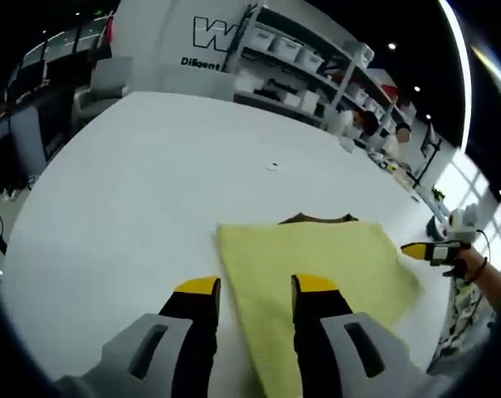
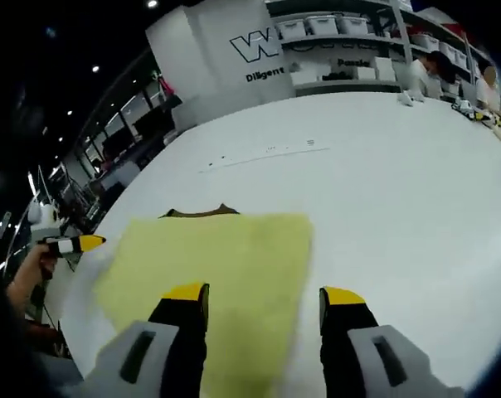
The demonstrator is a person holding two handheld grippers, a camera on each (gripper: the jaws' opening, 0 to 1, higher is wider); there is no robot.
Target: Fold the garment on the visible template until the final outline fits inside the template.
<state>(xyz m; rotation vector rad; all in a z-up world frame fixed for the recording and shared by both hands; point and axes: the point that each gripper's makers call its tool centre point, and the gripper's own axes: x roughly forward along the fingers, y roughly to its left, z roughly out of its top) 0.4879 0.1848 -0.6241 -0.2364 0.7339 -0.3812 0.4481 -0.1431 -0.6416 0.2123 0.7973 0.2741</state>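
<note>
A pale yellow garment (image 1: pixel 317 274) lies folded flat on the white table (image 1: pixel 151 182). A dark brown strip (image 1: pixel 317 219) peeks out from under its far edge. My left gripper (image 1: pixel 255 286) is open above the garment's near left edge, with its right jaw over the cloth. At the right a hand holds the right gripper (image 1: pixel 429 249) just past the cloth's right side. In the right gripper view the garment (image 2: pixel 226 257) and brown strip (image 2: pixel 202 212) lie ahead. My right gripper (image 2: pixel 263 294) is open over the cloth's right edge. The left gripper (image 2: pixel 72 243) shows at far left.
The white table (image 2: pixel 383 182) stretches wide and bare around the garment. Shelving with white bins (image 1: pixel 300 58) and a white wall with lettering (image 2: pixel 259 50) stand beyond the far edge. People sit at the far corner (image 2: pixel 433 70).
</note>
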